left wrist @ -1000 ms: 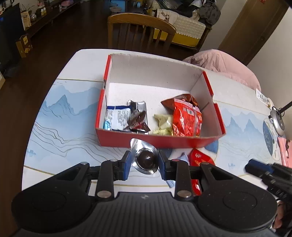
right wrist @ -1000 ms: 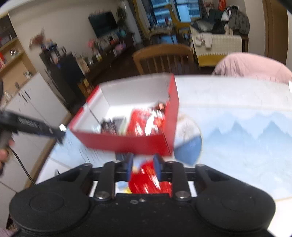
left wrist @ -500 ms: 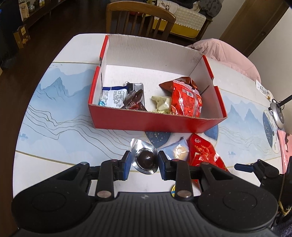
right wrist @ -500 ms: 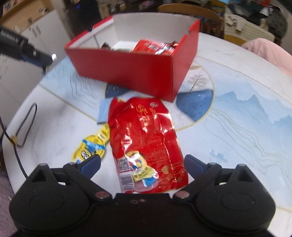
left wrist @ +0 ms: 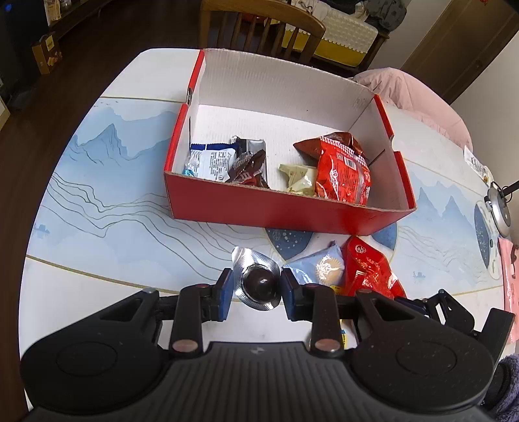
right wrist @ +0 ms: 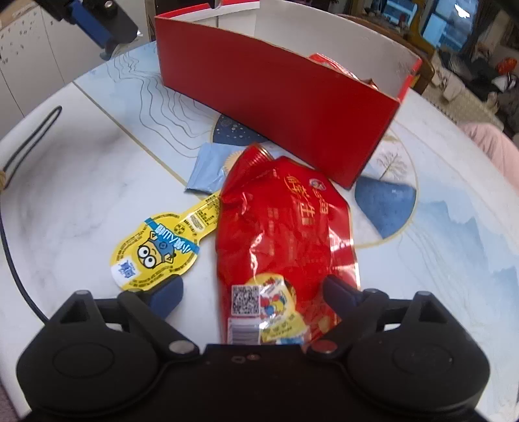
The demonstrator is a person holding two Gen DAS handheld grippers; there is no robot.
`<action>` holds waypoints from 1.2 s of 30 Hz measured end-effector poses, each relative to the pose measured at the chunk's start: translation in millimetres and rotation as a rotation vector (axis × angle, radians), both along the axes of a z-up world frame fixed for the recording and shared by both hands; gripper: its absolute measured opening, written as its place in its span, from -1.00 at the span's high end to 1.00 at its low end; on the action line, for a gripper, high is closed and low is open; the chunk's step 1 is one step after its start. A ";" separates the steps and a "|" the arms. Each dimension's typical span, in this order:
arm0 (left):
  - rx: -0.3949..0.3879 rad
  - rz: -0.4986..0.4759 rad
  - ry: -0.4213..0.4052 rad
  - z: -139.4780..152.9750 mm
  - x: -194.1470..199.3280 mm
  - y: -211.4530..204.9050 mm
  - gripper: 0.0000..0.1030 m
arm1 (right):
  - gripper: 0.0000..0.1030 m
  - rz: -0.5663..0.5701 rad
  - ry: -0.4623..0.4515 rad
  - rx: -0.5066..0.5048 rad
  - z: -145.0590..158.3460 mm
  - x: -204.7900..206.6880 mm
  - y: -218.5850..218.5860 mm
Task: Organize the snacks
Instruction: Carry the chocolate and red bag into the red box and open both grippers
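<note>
The glossy red snack bag (right wrist: 285, 233) lies crinkled on the tabletop (right wrist: 97, 181) just before the red box (right wrist: 275, 97), between my right gripper (right wrist: 253, 292) jaws, now closing from a wider spread than a second ago. My left gripper (left wrist: 256, 285) pinches a silver-wrapped chocolate (left wrist: 259, 282).

- A wooden chair (left wrist: 262, 31) stands at the far edge of the tabletop (left wrist: 107, 181).
- A pink cushion (left wrist: 412, 94) sits at the tabletop's far right.
- A black cable (right wrist: 19, 168) lies on the tabletop.
- White cabinets (right wrist: 39, 48) stand beyond.
</note>
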State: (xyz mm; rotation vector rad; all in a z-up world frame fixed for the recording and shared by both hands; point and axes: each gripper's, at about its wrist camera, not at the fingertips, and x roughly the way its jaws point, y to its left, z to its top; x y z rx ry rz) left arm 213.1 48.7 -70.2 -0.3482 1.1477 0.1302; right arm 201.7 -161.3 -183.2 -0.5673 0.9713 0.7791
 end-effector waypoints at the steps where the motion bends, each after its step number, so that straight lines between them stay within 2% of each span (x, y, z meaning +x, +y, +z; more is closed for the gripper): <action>1: 0.000 -0.001 0.002 -1.0 -0.2 -0.4 0.41 | -0.73 0.002 -0.013 -0.007 -0.8 0.3 1.4; 5: 0.001 0.000 0.008 -3.4 -0.8 -0.3 0.41 | -0.69 -0.009 -0.020 -0.027 -5.3 6.7 2.6; 11: 0.005 0.000 0.010 -3.6 -0.3 -1.0 0.41 | -0.61 -0.045 -0.006 0.005 -7.1 13.0 -0.2; 15: 0.005 0.001 0.013 -4.3 0.0 -1.6 0.41 | -0.31 -0.078 0.004 0.033 -5.4 17.7 -4.9; 19: 0.002 -0.004 0.016 -4.9 0.5 -1.8 0.41 | -0.13 -0.083 -0.005 0.041 -3.6 16.7 -7.3; 21: 0.002 -0.005 0.016 -5.1 0.7 -1.5 0.41 | 0.11 -0.085 -0.027 0.033 -1.6 15.3 -7.4; 27: -0.004 -0.004 0.019 -6.6 0.3 -0.8 0.41 | 0.56 -0.098 -0.064 0.053 10.8 13.3 -10.3; 30: -0.002 -0.005 0.019 -7.0 -0.5 -0.4 0.41 | 0.65 -0.136 -0.072 0.082 20.0 14.6 -14.4; 36: -0.003 -0.007 0.009 -3.6 -2.7 1.6 0.41 | 0.69 -0.224 -0.066 0.143 38.0 16.0 -30.7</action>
